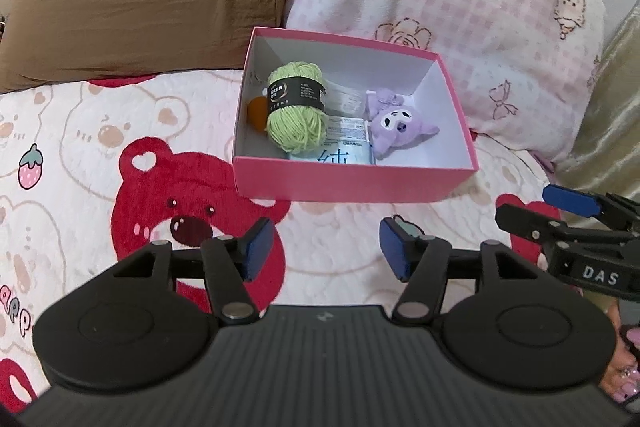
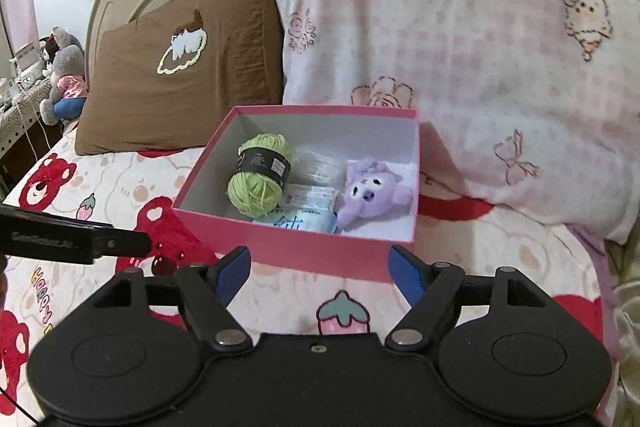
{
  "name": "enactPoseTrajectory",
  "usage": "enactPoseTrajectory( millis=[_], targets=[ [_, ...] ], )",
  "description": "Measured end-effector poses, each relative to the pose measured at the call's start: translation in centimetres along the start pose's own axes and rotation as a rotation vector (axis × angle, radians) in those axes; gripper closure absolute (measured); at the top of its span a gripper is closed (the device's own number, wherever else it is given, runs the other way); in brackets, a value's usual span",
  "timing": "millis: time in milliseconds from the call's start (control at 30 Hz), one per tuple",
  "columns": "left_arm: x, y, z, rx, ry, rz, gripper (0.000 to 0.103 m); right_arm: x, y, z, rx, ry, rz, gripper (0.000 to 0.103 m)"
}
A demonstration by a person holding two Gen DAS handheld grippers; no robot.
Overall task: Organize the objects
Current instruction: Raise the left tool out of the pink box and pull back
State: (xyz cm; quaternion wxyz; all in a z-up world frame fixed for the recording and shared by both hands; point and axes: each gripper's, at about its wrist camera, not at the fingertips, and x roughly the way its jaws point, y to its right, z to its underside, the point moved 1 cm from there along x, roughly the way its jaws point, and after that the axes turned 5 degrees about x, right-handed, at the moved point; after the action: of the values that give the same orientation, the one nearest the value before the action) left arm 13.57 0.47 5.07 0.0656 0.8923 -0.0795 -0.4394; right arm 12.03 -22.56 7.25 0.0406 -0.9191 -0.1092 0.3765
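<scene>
Both claws, left (image 1: pixel 326 251) and right (image 2: pixel 320 273), are hovering wide open, empty. The box (image 2: pixel 288 247) is looking light, stiff cardboard; its walls are offering the best hold.

Small orange round object (image 1: pixel 257 114) in pink cardboard box (image 1: pixel 352 183): mostly hidden behind green yarn ball (image 1: pixel 296 107), at its 9 o'clock; identity unclear. Absent from right wrist view.
Pale blue printed packet (image 1: pixel 345 147): lower part cut by box front wall, left part under yarn; print unreadable.
Clear plastic wrapper (image 2: pixel 320 165): blurred, contents unclear.
Yarn's black label text: too small to read.
Right gripper (image 1: pixel 532 211): cut by frame edge at 3 o'clock.
Left gripper (image 2: pixel 120 245): cut at 9 o'clock, lettering blurred.
Plush toys on side table (image 2: pixel 64 75): small, indistinct.
</scene>
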Motion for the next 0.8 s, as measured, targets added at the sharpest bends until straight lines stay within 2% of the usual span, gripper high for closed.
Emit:
enactPoseTrajectory(
  millis=[200, 400, 600, 667, 800],
  targets=[
    [-1.2, 0.6, 1.1, 0.002, 0.004, 0.002, 0.039, -0.8, 0.0, 0.7, -0.010, -0.023, 0.024, 0.019],
    [-1.1, 1.0, 2.1, 0.000, -0.017, 0.013, 0.030, -0.8, -0.5, 1.3, -0.050, -0.039, 0.055, 0.006],
    [-1.1, 1.5, 2.6, 0.022, -0.009, 0.004, 0.014, -0.3, 0.1, 1.8, -0.003, -0.085, 0.071, 0.006],
    [-1.1, 1.6, 2.7, 0.026, -0.003, -0.007, 0.005, -0.3, 0.3, 1.8, 0.009, -0.094, 0.075, 0.006],
    [-1.0, 1.7, 2.7, 0.049, -0.027, -0.035, 0.004, -0.5, 0.6, 1.8, 0.017, -0.102, 0.095, 0.006]
  ],
)
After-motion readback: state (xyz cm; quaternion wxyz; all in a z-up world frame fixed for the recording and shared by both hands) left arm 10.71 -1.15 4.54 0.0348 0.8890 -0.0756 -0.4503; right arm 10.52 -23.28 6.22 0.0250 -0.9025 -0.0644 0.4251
